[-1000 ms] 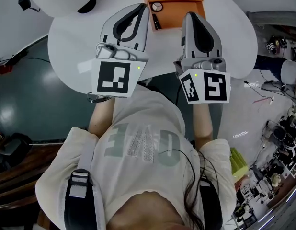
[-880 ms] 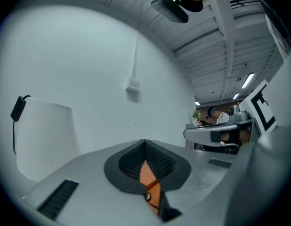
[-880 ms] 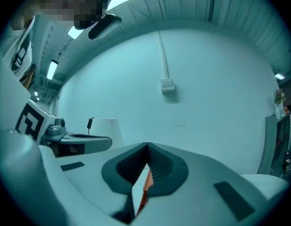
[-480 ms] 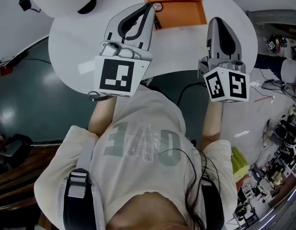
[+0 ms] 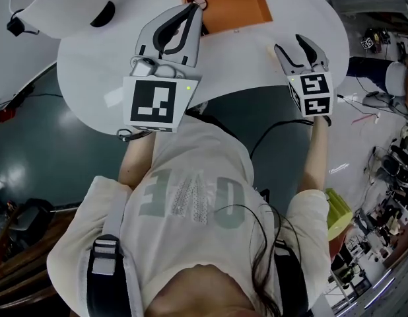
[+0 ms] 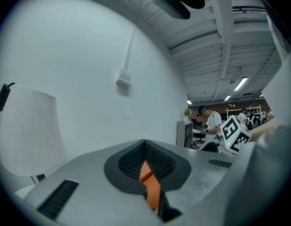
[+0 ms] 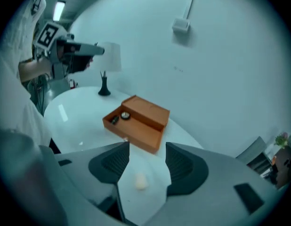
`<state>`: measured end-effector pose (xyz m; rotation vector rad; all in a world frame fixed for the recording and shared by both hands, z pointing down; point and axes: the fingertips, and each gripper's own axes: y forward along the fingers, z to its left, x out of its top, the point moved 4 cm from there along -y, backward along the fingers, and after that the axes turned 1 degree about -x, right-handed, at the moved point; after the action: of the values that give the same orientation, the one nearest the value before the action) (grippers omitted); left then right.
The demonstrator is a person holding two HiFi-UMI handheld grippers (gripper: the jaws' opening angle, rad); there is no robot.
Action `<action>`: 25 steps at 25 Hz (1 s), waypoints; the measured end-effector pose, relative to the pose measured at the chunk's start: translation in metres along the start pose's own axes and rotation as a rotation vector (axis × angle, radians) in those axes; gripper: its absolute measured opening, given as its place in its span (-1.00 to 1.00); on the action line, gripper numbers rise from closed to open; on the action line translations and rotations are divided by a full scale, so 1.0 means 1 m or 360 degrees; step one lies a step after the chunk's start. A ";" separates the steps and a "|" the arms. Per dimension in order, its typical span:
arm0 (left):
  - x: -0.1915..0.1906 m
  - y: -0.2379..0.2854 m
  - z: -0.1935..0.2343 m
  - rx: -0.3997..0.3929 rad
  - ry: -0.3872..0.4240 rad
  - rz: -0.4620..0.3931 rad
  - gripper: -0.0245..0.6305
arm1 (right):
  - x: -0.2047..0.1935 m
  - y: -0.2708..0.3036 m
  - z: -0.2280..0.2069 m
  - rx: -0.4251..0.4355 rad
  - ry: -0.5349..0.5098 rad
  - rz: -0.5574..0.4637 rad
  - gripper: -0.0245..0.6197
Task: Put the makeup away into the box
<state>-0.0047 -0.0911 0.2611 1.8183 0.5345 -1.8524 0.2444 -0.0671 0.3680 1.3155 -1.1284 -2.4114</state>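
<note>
The right gripper (image 7: 147,147) is opening its fingers over a small pale makeup piece (image 7: 141,181), nothing held. The piece looks light and slick, so pinch its sides. The left gripper (image 6: 145,145) is closed, empty.

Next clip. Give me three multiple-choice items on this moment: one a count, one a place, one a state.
1. How many things lie in the orange box?
A) none B) two C) five
2. Where does the small pale piece lie?
A) in the box B) on a chair C) on the white table, between the jaws of the right gripper
3. How does the box stand?
A) open B) shut C) upside down

Key:
1 B: the right gripper view shows a round one and a dark one inside.
2 C: it rests on the table between that gripper's opening jaws, untouched by the pads.
3 A: its inside is in plain sight.
</note>
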 end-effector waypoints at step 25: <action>-0.012 -0.011 0.011 0.0091 0.0019 0.0091 -0.91 | -0.106 0.082 0.002 0.0374 0.0046 0.0710 -0.53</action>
<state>-0.0202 -0.0877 0.2731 1.8627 0.4337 -1.8375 0.2898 -0.0726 0.4939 1.0126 -1.5438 -1.9792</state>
